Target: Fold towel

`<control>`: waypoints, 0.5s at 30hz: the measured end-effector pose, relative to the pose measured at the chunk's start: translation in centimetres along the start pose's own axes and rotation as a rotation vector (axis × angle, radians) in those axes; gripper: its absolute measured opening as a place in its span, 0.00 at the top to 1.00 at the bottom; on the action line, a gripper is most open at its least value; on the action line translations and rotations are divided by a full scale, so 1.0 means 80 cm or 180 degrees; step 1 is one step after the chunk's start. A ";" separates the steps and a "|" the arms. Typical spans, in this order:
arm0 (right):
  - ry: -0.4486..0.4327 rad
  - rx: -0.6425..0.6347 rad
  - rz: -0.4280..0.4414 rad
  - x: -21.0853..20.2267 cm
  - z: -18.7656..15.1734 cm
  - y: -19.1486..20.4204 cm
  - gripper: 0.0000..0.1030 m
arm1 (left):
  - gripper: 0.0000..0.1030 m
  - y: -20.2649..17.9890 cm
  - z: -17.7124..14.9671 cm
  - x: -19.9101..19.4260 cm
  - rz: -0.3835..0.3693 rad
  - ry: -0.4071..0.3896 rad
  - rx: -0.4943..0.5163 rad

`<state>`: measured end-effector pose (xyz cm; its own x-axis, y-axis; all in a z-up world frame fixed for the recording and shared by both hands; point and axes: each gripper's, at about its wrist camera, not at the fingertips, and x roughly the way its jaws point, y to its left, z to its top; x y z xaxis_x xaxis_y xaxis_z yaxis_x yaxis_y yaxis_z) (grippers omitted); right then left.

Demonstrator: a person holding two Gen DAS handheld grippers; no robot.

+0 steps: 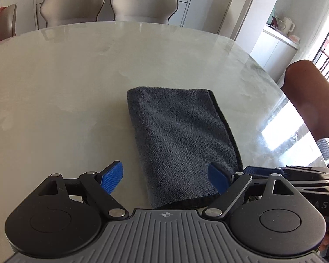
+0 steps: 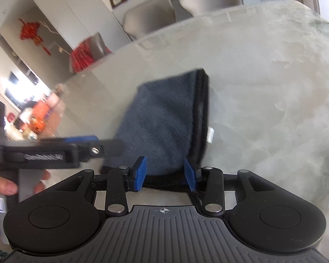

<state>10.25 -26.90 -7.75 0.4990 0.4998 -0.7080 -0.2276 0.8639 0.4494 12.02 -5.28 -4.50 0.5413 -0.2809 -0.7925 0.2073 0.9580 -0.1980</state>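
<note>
Pale marble desk, grey dining chairs along its far edge, upper frame. Folded grey towel lies flat at centre. Left gripper: jaws wide apart, near towel edge between them. Right gripper: jaws apart, straddling the towel's black-hemmed corner.
</note>
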 end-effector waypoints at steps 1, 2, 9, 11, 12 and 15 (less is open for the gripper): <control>0.0034 0.0003 -0.0042 0.002 -0.001 -0.002 0.61 | 0.15 -0.002 -0.002 0.007 0.0014 0.0075 0.0048; 0.0054 0.0016 -0.0055 0.003 -0.002 -0.005 0.61 | 0.15 -0.004 -0.004 0.014 0.0030 0.0153 0.0097; -0.0250 0.0017 0.0184 -0.015 0.037 -0.016 0.61 | 0.15 0.004 -0.008 0.000 -0.0066 0.0000 -0.0052; -0.0319 0.0037 0.0275 -0.011 0.057 -0.022 0.61 | 0.15 0.001 -0.006 -0.009 -0.0081 -0.0156 -0.0006; -0.0339 0.0029 0.0325 -0.007 0.067 -0.024 0.61 | 0.15 -0.001 -0.005 -0.013 -0.0084 -0.0238 0.0023; -0.0346 -0.0035 0.0507 0.015 0.098 -0.028 0.61 | 0.15 -0.005 -0.005 -0.010 -0.0177 -0.0243 0.0011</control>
<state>17.96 -28.74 -5.36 0.5431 0.6210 -0.5652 -0.3197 0.7753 0.5447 11.19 -5.44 -4.00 0.5893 -0.3373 -0.7342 0.2414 0.9407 -0.2384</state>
